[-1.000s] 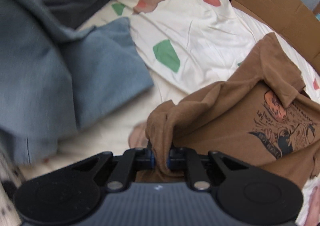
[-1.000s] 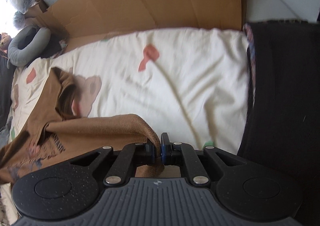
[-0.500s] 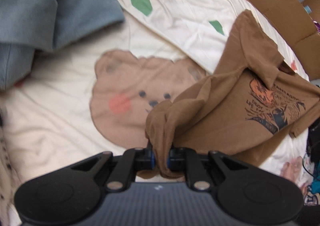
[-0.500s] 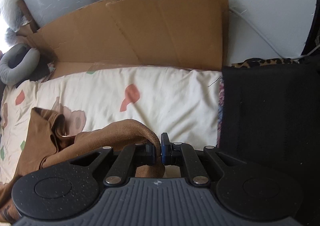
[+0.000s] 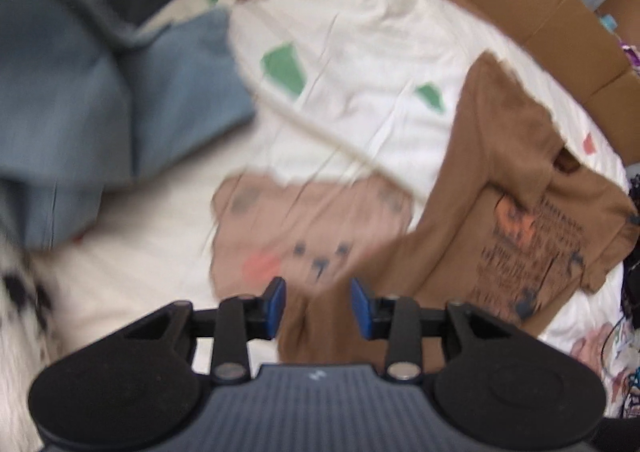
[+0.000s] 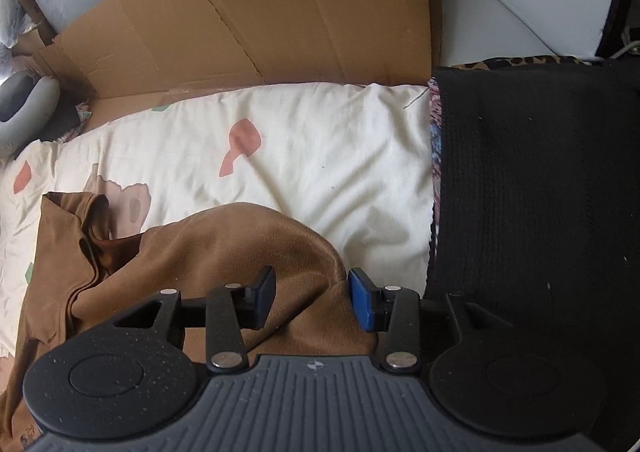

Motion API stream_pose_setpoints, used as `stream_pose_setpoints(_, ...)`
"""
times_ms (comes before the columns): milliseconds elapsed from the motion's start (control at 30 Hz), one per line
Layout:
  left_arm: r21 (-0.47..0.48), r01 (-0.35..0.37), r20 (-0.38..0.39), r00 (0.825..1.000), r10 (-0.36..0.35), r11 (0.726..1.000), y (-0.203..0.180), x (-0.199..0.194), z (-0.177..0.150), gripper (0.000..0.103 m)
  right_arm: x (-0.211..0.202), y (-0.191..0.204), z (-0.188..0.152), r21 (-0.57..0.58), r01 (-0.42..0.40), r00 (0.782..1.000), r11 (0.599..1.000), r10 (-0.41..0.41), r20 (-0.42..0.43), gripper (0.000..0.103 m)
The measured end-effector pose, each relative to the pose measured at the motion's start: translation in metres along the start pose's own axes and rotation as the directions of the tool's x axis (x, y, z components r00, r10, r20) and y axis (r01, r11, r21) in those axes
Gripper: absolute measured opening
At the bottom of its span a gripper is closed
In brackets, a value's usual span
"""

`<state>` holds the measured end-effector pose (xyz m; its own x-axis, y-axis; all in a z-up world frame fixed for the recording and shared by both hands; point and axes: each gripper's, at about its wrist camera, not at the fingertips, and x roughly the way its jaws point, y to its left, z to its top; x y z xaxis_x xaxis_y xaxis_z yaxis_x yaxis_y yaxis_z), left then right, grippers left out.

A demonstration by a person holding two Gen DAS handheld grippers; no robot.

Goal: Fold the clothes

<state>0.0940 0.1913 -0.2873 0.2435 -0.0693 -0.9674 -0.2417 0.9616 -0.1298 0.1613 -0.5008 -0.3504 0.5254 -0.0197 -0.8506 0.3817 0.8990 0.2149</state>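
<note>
brown t-shirt (image 5: 500, 187) is seen lying on the cream printed bedsheet (image 5: 360, 63), print side up, graphic toward the right in the left wrist view. one side looks folded over the body; a sleeve is laid across near the graphic. fabric is rumpled, not squared off. the near edge is humped up in the right wrist view (image 6: 224, 248) and not flattened.

left gripper (image 5: 318, 308): jaws stand wide apart, nothing pinched; brown cloth lies under and between the blue pads (image 5: 276, 306), whether they touch it cannot be told. picture is motion-blurred.

right gripper (image 6: 312, 298): jaws also spread wide, nothing clamped; a raised fold of the shirt sits in the gap, and the right pad (image 6: 362, 302) seems to be just beside the cloth edge.

progress judged: shirt is partly folded at most. a first fold-over appears made, but a compact rectangle is not shown. smoothing of the hump and at least one more fold are judged left. whether the cloth was just let go or is about to be gripped cannot be settled from these views.

other clothes: blue-grey garment (image 5: 88, 99) heaped at the left, not folded neatly; black knit fabric (image 6: 520, 211) at the right of the bed, its state cannot be told. cardboard (image 6: 260, 11) stands behind the bed.
</note>
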Motion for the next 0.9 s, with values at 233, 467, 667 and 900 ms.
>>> stream_pose_setpoints(233,0.139,0.077,0.096,0.991,-0.091,0.987,-0.077,0.012,0.066,0.050,-0.019,-0.005,-0.017,0.045,-0.011,1.000,0.999,0.010,0.025,0.049)
stream_pose_setpoints(467,0.277,0.178,0.118,0.969,-0.217,0.944,-0.155,0.045,0.096,0.053,-0.041,-0.007,-0.038,0.072,-0.025,0.999,0.997,0.021,0.048,0.049)
stream_pose_setpoints(667,0.342,0.232,0.099,0.955,-0.281,0.911,-0.205,0.076,0.113,0.055,-0.044,-0.007,-0.059,0.111,-0.043,0.999,0.993,0.040,0.030,0.049)
stream_pose_setpoints(900,0.484,0.240,0.068,0.948,-0.310,0.841,-0.258,0.114,0.102,0.065,-0.039,-0.006,-0.085,0.156,-0.075,0.997,0.985,0.079,-0.019,0.049)
